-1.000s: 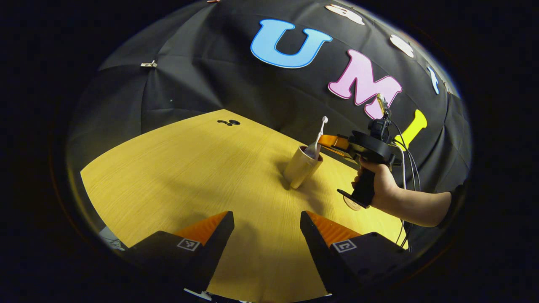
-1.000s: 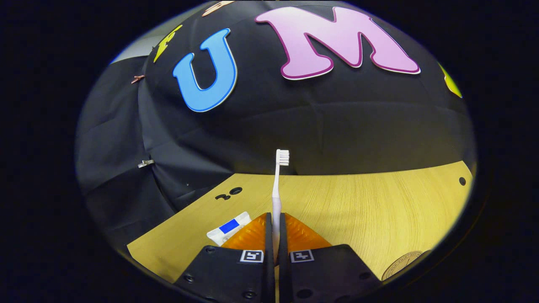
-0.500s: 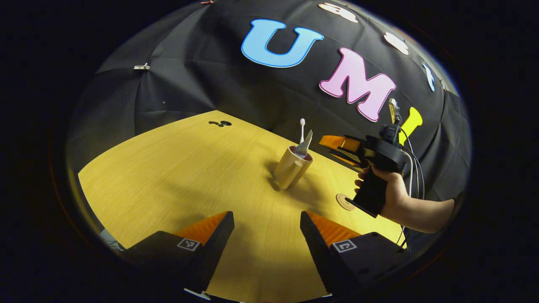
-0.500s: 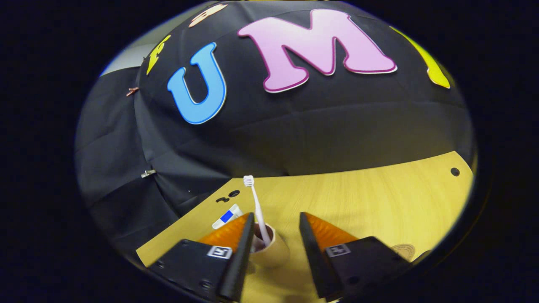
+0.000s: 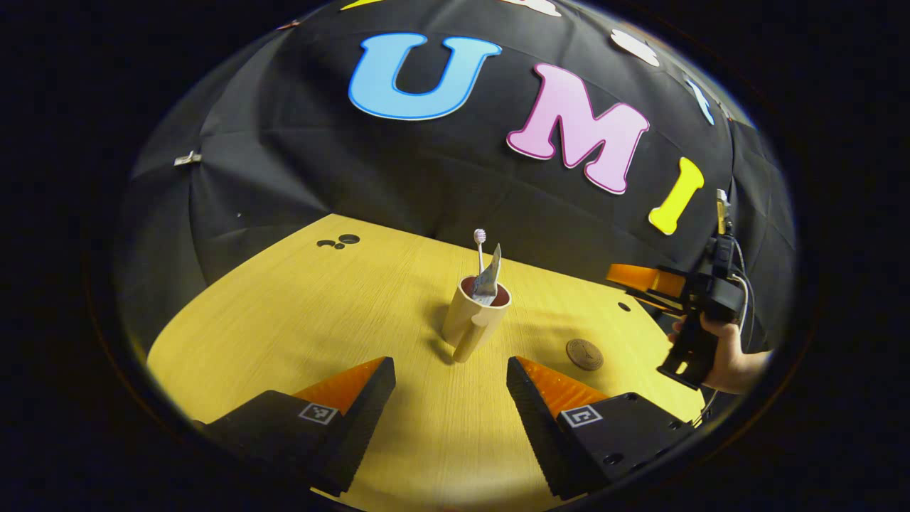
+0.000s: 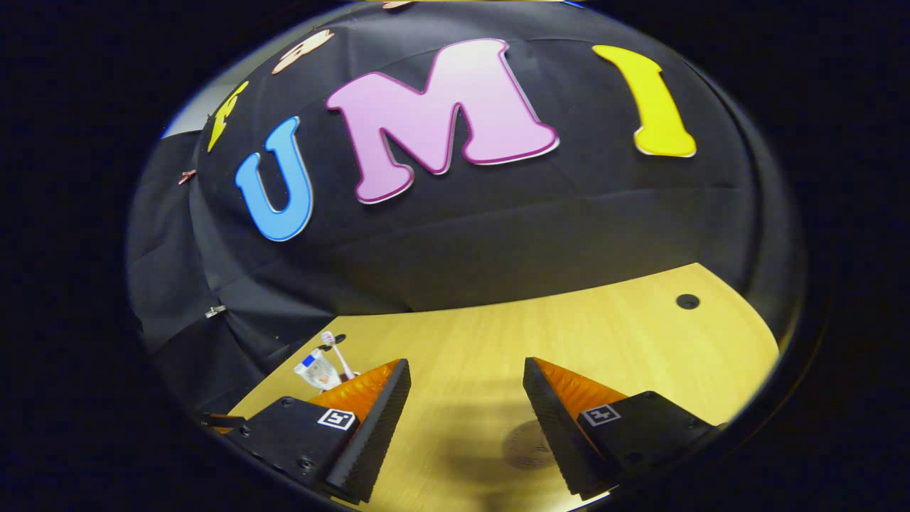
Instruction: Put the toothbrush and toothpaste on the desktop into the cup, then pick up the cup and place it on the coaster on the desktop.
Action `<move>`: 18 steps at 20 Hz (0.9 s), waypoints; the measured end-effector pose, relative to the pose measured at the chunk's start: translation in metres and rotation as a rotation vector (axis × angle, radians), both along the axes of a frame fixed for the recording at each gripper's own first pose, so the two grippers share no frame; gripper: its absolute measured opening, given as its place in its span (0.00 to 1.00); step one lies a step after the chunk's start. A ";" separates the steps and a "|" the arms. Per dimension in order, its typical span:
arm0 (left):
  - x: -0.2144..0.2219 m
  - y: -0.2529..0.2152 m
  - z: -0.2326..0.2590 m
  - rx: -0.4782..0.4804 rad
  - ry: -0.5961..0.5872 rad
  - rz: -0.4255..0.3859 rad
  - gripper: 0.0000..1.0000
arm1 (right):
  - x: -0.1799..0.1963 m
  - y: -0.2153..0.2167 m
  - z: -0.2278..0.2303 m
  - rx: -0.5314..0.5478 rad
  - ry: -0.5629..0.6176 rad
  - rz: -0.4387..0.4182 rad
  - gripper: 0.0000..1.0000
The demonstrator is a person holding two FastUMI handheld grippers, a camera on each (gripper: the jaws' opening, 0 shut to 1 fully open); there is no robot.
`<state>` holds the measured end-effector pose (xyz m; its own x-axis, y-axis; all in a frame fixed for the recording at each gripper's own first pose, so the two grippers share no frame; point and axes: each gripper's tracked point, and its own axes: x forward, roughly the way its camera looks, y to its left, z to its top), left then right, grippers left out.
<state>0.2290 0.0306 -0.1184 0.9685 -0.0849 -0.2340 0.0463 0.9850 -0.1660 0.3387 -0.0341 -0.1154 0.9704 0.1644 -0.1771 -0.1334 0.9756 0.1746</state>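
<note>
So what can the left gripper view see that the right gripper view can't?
Left gripper view: the whole cup with its handle, and a hand holding the right gripper, fingers apart.
Right gripper view: the blue patch on the toothpaste, and the coaster, blurry, low between its own open fingers.
Both: the toothbrush and toothpaste poking up from the cup, the coaster lying apart from it, and the wooden table.

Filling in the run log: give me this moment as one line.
toothbrush and toothpaste: in cup | cup: on desktop, off coaster | left tool: open | right tool: open
</note>
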 end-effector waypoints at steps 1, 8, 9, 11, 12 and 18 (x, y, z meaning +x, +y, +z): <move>0.008 -0.002 0.001 0.023 0.016 -0.008 0.98 | -0.004 -0.016 0.007 -0.003 0.000 -0.021 0.98; 0.061 -0.032 -0.004 0.105 0.165 -0.080 0.98 | -0.035 -0.123 0.002 -0.020 0.019 -0.149 0.98; 0.068 -0.035 -0.009 0.114 0.192 -0.086 0.98 | -0.039 -0.138 0.000 -0.018 0.024 -0.171 0.98; 0.083 -0.039 -0.021 0.140 0.256 -0.087 0.98 | -0.050 -0.165 -0.005 -0.019 0.037 -0.209 0.98; 0.091 -0.041 -0.026 0.156 0.286 -0.086 0.98 | -0.055 -0.178 -0.008 -0.019 0.046 -0.227 0.98; 0.124 -0.040 -0.050 0.234 0.436 -0.088 0.98 | -0.101 -0.243 -0.038 -0.045 0.145 -0.318 0.98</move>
<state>0.3526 -0.0097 -0.1680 0.7681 -0.0583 -0.6377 0.1060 0.9937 0.0369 0.2373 -0.2770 -0.1538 0.9359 -0.1530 -0.3174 0.2014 0.9714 0.1255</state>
